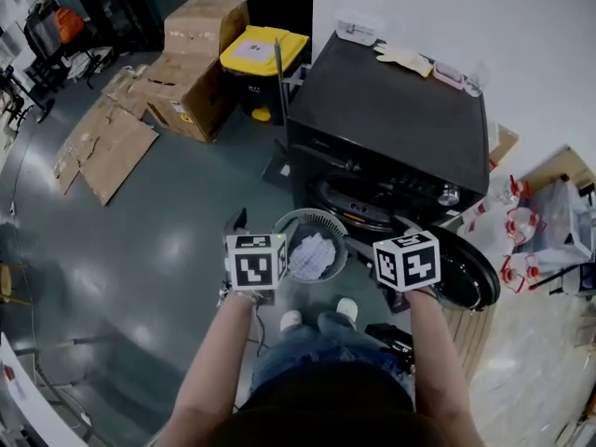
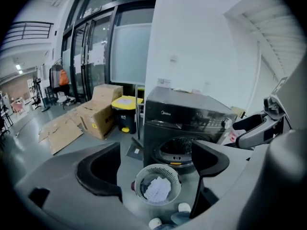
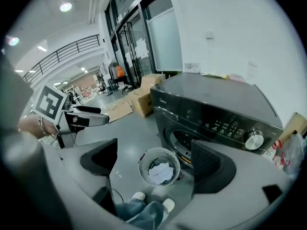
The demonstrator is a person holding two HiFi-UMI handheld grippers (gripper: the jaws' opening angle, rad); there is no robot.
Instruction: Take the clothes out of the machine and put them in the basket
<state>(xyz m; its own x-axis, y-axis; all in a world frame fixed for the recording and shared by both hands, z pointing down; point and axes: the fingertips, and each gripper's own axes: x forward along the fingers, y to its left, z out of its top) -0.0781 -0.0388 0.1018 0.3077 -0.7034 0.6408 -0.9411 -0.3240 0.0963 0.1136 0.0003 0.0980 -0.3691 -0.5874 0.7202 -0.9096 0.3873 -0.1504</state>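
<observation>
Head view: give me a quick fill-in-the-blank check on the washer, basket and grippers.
The door of the washing machine is ____.
The laundry basket holds a ____ cloth on top.
The left gripper and the right gripper, jaws apart, hold ____.
The bin beside the machine has a ____ lid.
Missing: open; white; nothing; yellow.

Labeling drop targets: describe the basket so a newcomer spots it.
Find the black washing machine by the white wall. On the floor before its open door stands the basket: round, pale, slatted, white cloth inside, unlike the yellow-lidded bin and cardboard boxes.
</observation>
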